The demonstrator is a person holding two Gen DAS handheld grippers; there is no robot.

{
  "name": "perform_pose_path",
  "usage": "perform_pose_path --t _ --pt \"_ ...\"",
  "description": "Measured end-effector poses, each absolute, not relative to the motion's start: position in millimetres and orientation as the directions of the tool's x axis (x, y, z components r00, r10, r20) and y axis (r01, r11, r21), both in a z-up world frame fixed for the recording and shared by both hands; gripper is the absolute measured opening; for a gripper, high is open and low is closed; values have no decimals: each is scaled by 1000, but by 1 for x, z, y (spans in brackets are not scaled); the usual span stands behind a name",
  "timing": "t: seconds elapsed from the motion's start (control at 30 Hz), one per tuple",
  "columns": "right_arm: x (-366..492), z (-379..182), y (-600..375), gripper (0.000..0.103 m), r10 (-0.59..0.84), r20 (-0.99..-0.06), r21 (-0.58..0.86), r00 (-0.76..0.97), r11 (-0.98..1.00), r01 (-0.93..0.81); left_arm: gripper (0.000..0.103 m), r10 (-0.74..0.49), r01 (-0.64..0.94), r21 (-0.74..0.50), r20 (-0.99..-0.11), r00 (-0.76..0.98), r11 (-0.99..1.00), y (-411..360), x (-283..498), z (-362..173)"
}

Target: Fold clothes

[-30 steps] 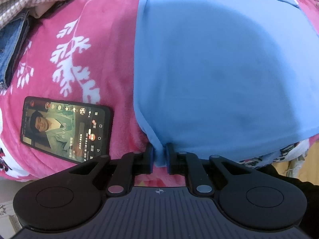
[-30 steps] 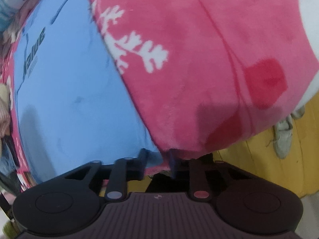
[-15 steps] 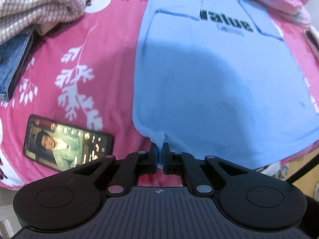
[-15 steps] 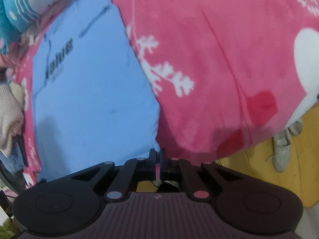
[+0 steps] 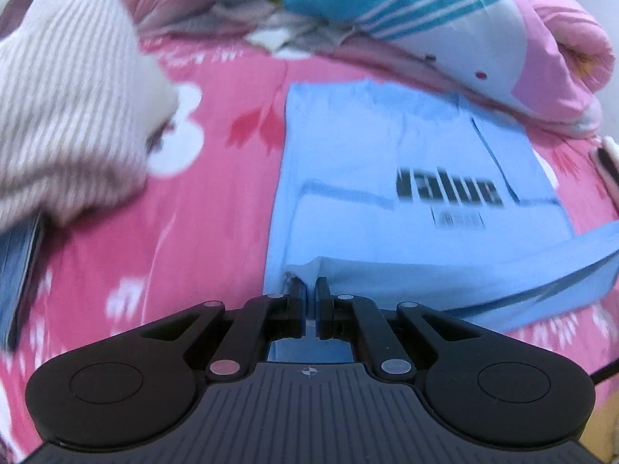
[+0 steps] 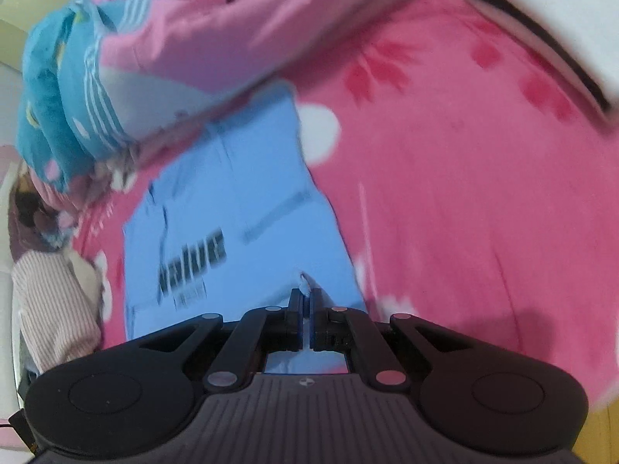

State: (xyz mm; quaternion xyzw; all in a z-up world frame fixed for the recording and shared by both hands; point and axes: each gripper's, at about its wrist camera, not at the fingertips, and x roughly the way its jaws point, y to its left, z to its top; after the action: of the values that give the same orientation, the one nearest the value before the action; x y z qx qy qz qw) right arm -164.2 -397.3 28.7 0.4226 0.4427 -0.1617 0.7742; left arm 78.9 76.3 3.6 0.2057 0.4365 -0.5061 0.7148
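Both tongs, left [image 5: 310,290] and right [image 6: 305,299], pinch the shirt [image 5: 348,178] hem, folding it; next, carry it ahead to the collar, then release.

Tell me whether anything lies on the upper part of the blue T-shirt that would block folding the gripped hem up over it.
Nothing visible lies there. The left gripper and right gripper are both shut on the hem of the blue T-shirt, and its printed chest is bare. The bundled quilt overlaps only the shirt's far edge, at the collar end.

one blue T-shirt [image 5: 348,154] (printed), two tools [image 5: 310,290] [image 6: 306,297]
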Motion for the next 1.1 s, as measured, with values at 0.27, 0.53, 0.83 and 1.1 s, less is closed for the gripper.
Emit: perform_pose_path --t 0.27,0.53,0.83,1.1 --pt "-87 -32 -452 2 137 -836 496 532 602 625 5 -513 877 -96 -838 184 470 14 93 -36" --pt "-102 -57 -470 20 163 -806 575 569 444 687 53 -510 737 -178 -822 253 652 43 98 -31" --pt "-177 -65 -420 31 364 -774 625 518 308 717 63 -510 519 -381 -850 127 765 107 88 -37" --pt "-213 -114 -400 32 351 -760 615 547 116 780 63 -551 322 -500 -830 88 804 130 98 -72"
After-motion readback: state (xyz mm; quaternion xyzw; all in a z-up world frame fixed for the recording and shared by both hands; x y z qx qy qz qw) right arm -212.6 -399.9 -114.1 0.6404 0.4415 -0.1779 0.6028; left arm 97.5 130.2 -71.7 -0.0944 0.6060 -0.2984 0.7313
